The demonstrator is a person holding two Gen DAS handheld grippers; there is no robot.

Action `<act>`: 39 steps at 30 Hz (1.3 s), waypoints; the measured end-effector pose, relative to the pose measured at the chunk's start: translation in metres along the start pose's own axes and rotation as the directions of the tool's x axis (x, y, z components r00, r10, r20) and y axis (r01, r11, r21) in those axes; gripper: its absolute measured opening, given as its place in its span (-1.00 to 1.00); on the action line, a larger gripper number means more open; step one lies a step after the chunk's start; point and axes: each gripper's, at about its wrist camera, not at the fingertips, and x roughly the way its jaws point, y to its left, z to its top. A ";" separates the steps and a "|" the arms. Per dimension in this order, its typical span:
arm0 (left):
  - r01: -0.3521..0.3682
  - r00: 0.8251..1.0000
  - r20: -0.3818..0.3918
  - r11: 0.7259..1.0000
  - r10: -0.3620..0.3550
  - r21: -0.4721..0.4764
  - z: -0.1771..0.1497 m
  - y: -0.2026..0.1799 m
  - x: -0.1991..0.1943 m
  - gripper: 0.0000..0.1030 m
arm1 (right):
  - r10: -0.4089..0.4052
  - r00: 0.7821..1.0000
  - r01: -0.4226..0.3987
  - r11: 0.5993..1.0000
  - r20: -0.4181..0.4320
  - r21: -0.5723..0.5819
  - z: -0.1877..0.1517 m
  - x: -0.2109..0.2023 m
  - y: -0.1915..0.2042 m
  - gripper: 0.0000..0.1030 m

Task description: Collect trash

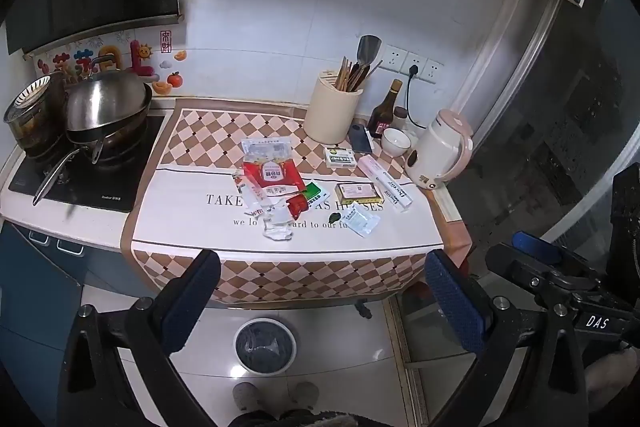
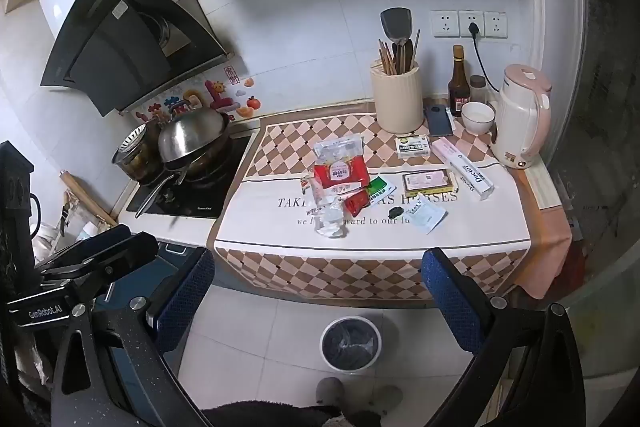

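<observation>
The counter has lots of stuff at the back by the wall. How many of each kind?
Utensil holder: 1
Bottle: 1
Small jar: 1
Bowl: 1
Kettle: 1
Phone: 1
Total: 6

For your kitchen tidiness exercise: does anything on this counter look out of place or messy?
Yes. Torn red and white wrappers and crumpled clear plastic lie strewn across the checked tablecloth, while the lined white bin stands on the floor below.
</observation>
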 end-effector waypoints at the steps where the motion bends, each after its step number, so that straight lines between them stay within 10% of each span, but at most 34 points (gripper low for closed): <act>1: 0.000 1.000 0.000 1.000 0.000 -0.001 0.000 0.000 0.000 1.00 | -0.006 1.000 0.006 1.000 -0.004 -0.003 0.001 0.000 0.000 1.00; 39: 0.079 0.997 -0.008 0.997 -0.079 -0.013 0.005 -0.005 -0.003 1.00 | 0.054 0.998 -0.054 0.998 -0.035 -0.014 0.003 0.005 0.003 1.00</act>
